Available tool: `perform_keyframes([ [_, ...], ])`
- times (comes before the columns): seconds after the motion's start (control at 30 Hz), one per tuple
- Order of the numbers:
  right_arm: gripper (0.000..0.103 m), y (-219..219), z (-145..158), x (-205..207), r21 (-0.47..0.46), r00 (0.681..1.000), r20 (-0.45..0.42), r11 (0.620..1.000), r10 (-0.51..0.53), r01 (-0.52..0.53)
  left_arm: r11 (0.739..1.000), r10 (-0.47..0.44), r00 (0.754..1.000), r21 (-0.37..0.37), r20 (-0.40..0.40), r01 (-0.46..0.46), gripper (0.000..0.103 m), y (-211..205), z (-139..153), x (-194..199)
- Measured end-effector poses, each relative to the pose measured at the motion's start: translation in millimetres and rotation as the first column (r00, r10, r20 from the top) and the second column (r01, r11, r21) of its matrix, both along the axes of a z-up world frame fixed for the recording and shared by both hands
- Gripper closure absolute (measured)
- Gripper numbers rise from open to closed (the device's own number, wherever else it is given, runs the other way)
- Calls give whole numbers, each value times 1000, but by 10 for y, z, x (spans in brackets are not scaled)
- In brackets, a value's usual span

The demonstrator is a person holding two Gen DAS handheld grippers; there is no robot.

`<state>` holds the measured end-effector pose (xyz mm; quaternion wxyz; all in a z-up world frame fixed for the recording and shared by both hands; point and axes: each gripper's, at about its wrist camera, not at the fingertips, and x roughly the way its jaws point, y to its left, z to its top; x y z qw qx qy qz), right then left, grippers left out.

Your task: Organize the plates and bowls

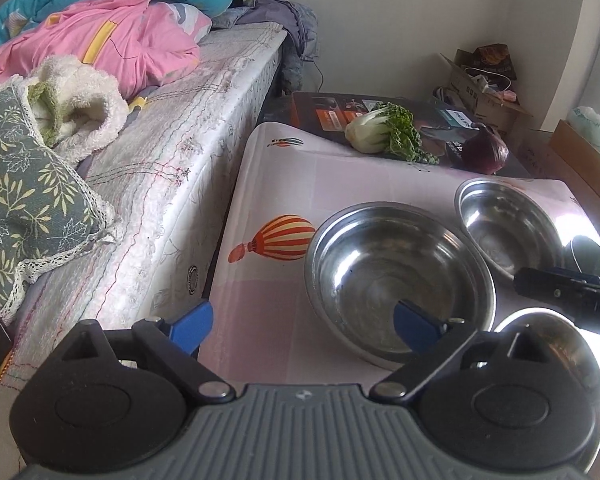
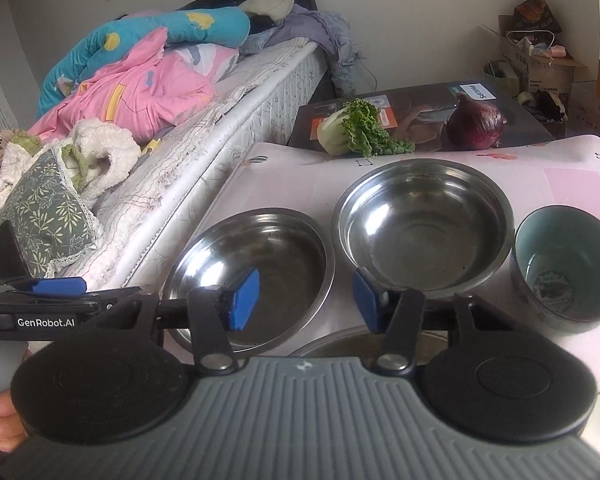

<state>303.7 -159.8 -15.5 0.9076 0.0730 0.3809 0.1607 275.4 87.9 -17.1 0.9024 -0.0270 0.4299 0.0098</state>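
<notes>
Two steel bowls sit side by side on the pink table: the left one (image 1: 398, 276) (image 2: 256, 276) and the far right one (image 1: 504, 224) (image 2: 424, 224). A third steel dish (image 1: 552, 368) (image 2: 364, 344) lies nearest, partly hidden under the grippers. A teal ceramic bowl (image 2: 566, 268) stands at the right. My left gripper (image 1: 304, 328) is open and empty over the left bowl's near-left rim. My right gripper (image 2: 306, 300) is open and empty, above the gap between the two bowls. The left gripper also shows at the left of the right wrist view (image 2: 60, 286).
A bok choy (image 2: 356, 130) (image 1: 384, 130) and a red onion (image 2: 474, 124) (image 1: 484, 150) lie on a dark box (image 2: 420, 100) at the table's far edge. A bed (image 1: 160, 160) with bedding runs along the left. Cardboard boxes (image 2: 536, 56) stand at the back right.
</notes>
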Motion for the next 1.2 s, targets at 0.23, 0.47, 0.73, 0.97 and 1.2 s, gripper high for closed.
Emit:
perform_keyframes([
  [0.23, 71, 96, -240, 202, -21, 996, -79, 999, 27, -29, 1000, -2, 992, -16, -124, 0, 42, -9, -285, 395],
  [0.47, 77, 141, -402, 338, -9, 989, -141, 999, 51, -53, 1000, -2, 986, 4, -168, 2, 84, -126, -393, 480],
  [0.73, 77, 230, -372, 254, -38, 983, -145, 992, 116, -123, 1000, 20, 982, 23, -188, -16, 84, -94, -355, 347],
  [0.97, 75, 343, -342, 148, -66, 973, -135, 978, 187, -198, 999, 32, 978, -8, -207, -34, 82, 56, -341, 140],
  [1.2, 75, 270, -305, 255, -61, 983, -113, 987, 143, -150, 1000, 28, 987, 7, -159, -27, 58, 60, -255, 152],
])
